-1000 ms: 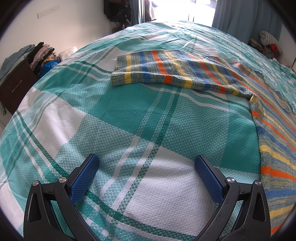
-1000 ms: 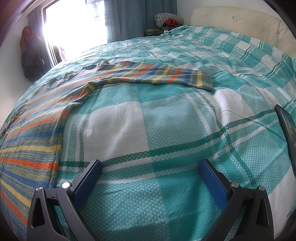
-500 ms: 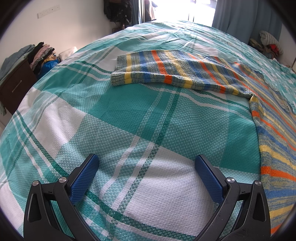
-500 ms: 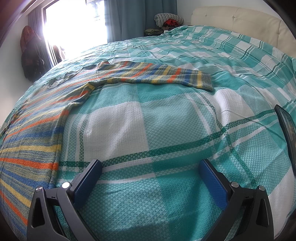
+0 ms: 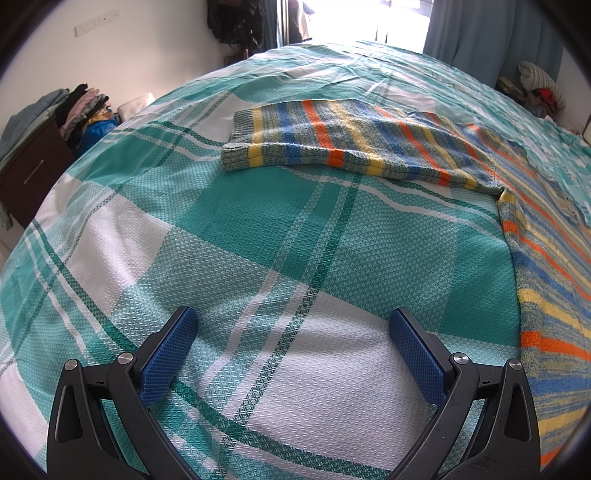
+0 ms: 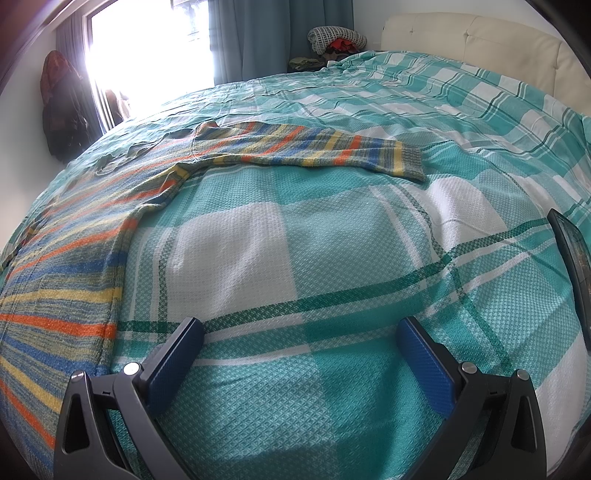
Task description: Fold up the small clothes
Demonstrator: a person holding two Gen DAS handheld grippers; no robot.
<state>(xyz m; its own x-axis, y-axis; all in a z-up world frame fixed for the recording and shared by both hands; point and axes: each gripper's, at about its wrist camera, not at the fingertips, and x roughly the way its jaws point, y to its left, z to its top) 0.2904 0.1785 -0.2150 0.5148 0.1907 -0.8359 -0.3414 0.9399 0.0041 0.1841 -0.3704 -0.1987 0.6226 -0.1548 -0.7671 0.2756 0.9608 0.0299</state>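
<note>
No readable text, label, brand, number or sign appears in either wrist view. The striped sweater (image 5: 354, 147) carries only coloured bands, with no tag or logo showing. The teal plaid bedspread (image 6: 332, 258) has a woven check and no lettering. The white wall plate (image 5: 96, 25) in the left wrist view is too small to show any marking.

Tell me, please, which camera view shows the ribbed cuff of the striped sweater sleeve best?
The left wrist view shows it best: the ribbed grey-green cuff of the striped knitted sweater sleeve lies closer there, with its ribs clear. The right wrist view shows the other sleeve's ribbed cuff, farther off and smaller. Both lie flat on the teal checked bedspread.
</note>
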